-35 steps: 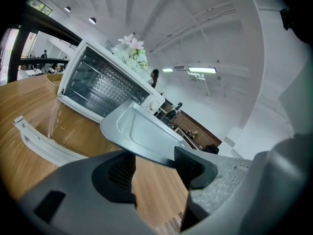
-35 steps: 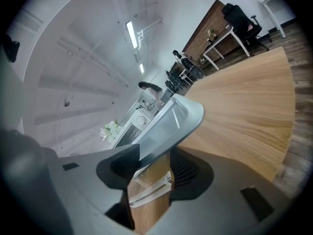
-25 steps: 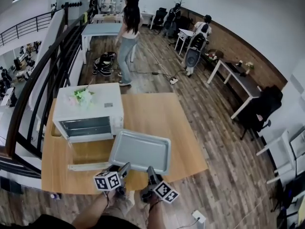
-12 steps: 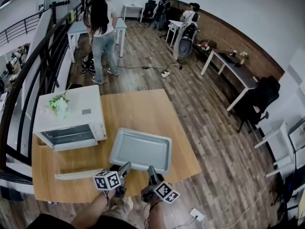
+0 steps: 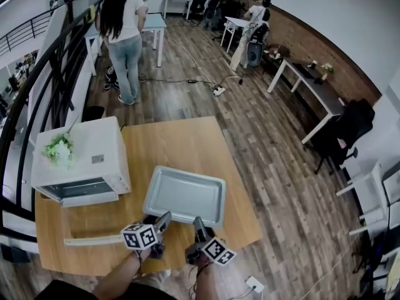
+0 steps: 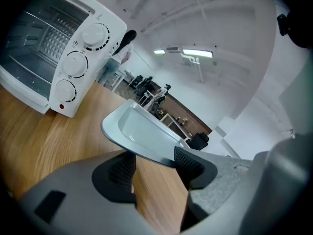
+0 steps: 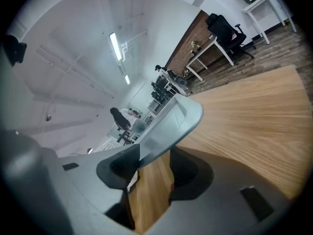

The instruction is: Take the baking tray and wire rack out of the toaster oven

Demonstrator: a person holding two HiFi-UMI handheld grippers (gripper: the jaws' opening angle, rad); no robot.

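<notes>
The grey baking tray point(image 5: 187, 195) hangs just above the wooden table point(image 5: 181, 142), to the right of the white toaster oven point(image 5: 87, 152). My left gripper point(image 5: 164, 220) is shut on the tray's near rim, and my right gripper point(image 5: 197, 225) is shut on the same rim further right. In the left gripper view the tray point(image 6: 142, 131) crosses between the pads of the left gripper point(image 6: 154, 163). In the right gripper view the tray point(image 7: 176, 119) runs between the jaws of the right gripper point(image 7: 154, 163). The oven point(image 6: 78, 58) stands open, with the wire rack point(image 6: 46, 38) inside.
The oven's open door point(image 5: 94, 237) juts toward the table's near edge at the left. A bunch of flowers point(image 5: 59, 149) lies on top of the oven. A person point(image 5: 125, 36) stands beyond the table, near a black railing point(image 5: 37, 86).
Both grippers have carried the tray to the right, away from the oven and toward the table's right side. The person beyond the table has walked.
</notes>
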